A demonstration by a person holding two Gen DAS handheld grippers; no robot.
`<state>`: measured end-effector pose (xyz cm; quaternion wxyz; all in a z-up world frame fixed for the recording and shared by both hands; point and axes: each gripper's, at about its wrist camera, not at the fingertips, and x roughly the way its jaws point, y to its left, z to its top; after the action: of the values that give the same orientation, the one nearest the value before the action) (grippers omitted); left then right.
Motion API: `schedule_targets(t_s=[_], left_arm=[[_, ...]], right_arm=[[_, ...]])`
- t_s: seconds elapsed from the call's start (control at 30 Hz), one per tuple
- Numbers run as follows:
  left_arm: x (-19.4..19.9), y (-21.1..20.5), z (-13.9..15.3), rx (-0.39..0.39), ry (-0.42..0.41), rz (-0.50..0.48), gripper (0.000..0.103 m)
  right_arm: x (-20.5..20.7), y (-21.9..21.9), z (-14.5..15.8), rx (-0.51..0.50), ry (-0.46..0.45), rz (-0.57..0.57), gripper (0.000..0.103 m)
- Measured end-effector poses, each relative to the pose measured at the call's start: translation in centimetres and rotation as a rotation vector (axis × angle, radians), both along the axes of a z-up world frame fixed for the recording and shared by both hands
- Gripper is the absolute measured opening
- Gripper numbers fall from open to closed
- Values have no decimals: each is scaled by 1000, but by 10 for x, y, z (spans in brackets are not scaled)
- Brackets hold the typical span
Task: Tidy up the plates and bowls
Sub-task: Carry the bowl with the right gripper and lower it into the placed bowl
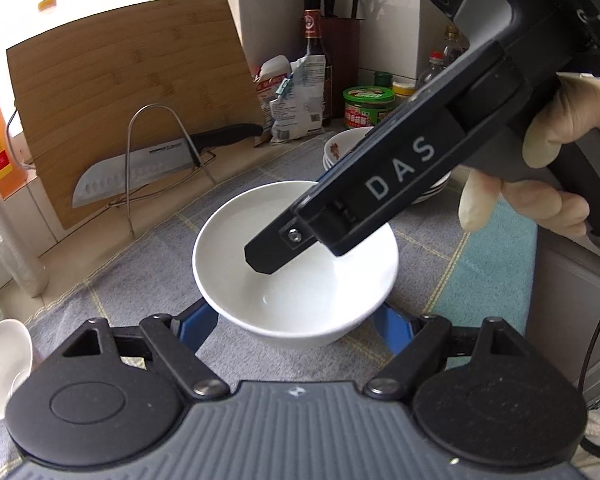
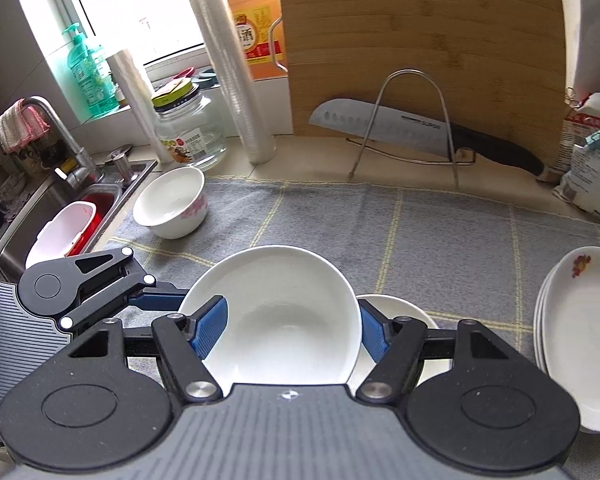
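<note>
We are seeing a plain white bowl sitting between the blue pads of the left hand-held gripper, low over the grey checked cloth covering the worktop. The pads are flanking the bowl's lower wall on either side; we cannot tell whether they are pressing on it or only standing beside it. The right hand-held gripper is reaching in from the upper right, its black finger tips lying inside the bowl.

From the right wrist view, the right hand-held gripper is pinching the white bowl: one blue pad is lying against the inside of the wall and the other is showing just outside the rim. A second white dish is partly showing behind the bowl.

A stack of flower-printed plates is resting on the cloth to the right, well apart from the bowl. A pink-patterned bowl is standing near the sink at the cloth's far left corner. A bamboo cutting board is leaning upright at the back, with a knife lying in a wire rack in front of it.
</note>
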<state>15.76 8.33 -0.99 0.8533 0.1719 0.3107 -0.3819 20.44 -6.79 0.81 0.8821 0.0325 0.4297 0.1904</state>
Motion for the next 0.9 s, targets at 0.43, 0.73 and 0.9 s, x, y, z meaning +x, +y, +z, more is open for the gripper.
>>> schedule_targets(t_s=[0.43, 0.73, 0.9], left_arm=[[24, -37, -20, 18, 44, -66, 84], [27, -41, -27, 37, 72, -82, 84], [30, -42, -26, 44, 80, -86, 85]], right_arm=[[7, -35, -14, -28, 12, -84, 74], [11, -42, -27, -7, 44, -104, 74], [12, -43, -29, 2, 48, -110, 74]])
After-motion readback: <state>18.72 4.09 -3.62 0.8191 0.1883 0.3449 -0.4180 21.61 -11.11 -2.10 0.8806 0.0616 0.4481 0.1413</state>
